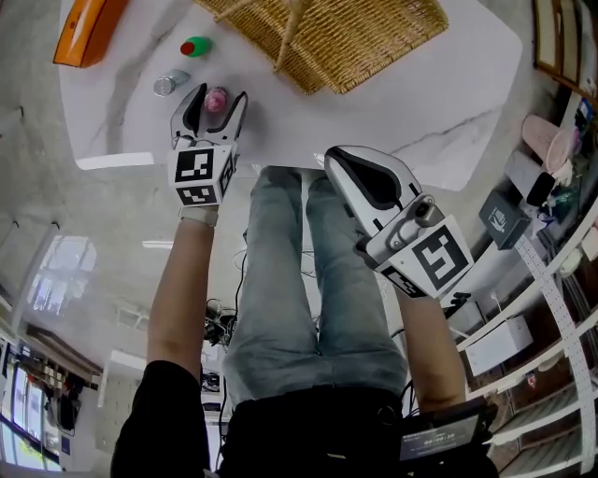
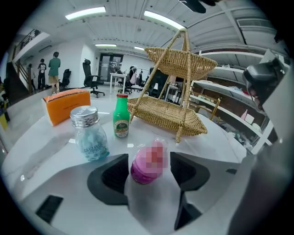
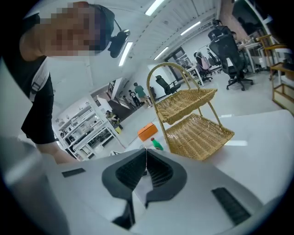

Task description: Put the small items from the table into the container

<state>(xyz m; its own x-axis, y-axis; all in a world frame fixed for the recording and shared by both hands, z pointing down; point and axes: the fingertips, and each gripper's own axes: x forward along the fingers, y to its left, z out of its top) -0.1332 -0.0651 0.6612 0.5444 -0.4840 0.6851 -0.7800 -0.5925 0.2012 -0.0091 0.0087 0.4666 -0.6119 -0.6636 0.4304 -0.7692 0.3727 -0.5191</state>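
A small pink bottle point(image 2: 147, 164) stands on the white table point(image 1: 420, 112) near its front edge, between the jaws of my left gripper point(image 2: 149, 156). That gripper point(image 1: 214, 103) is open, with a pad on either side of the pink bottle point(image 1: 216, 99) and slim gaps left. Just beyond stand a clear jar with a silver lid point(image 2: 89, 133) and a green bottle with a red cap point(image 2: 121, 116). The two-tier wicker basket point(image 1: 336, 33) sits further back on the right. My right gripper point(image 1: 332, 157) is shut and empty, held off the table's front edge above the person's legs.
An orange box point(image 1: 86, 28) lies at the table's far left corner, behind the jar point(image 1: 170, 83) and green bottle point(image 1: 195, 46). The basket's point(image 2: 170, 110) tall handle rises over its upper tier. Shelves and boxes crowd the floor at the right.
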